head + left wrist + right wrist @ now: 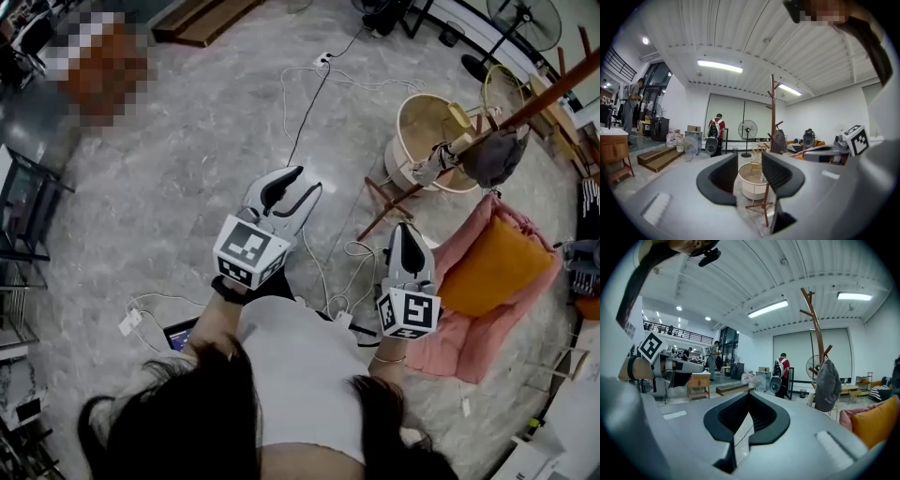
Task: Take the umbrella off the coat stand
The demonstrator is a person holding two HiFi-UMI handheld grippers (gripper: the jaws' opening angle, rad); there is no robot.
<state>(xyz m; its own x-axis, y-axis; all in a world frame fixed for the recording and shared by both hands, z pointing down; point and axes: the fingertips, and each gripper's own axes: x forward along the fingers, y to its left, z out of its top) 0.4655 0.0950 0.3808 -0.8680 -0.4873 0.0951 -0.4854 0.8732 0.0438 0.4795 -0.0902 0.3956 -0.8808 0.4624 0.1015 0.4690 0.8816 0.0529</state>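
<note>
The wooden coat stand point(525, 105) leans across the upper right of the head view, well beyond both grippers. A dark grey cap point(494, 155) hangs on it, and lower on the pole sits a small grey-and-white bundle point(434, 166) that may be the folded umbrella. In the left gripper view the coat stand point(772, 117) rises straight ahead past the jaws. My left gripper point(305, 185) point(749, 173) is open with nothing between its jaws. My right gripper point(404, 232) point(749, 397) is shut and empty; the cap point(827, 386) hangs to its right.
A round beige tub point(427, 131) stands behind the stand's legs. A pink blanket with an orange cushion point(492, 267) lies right of my right gripper. Cables point(314, 98) cross the floor ahead. A floor fan point(747, 131) and a person with a backpack point(715, 130) are far back.
</note>
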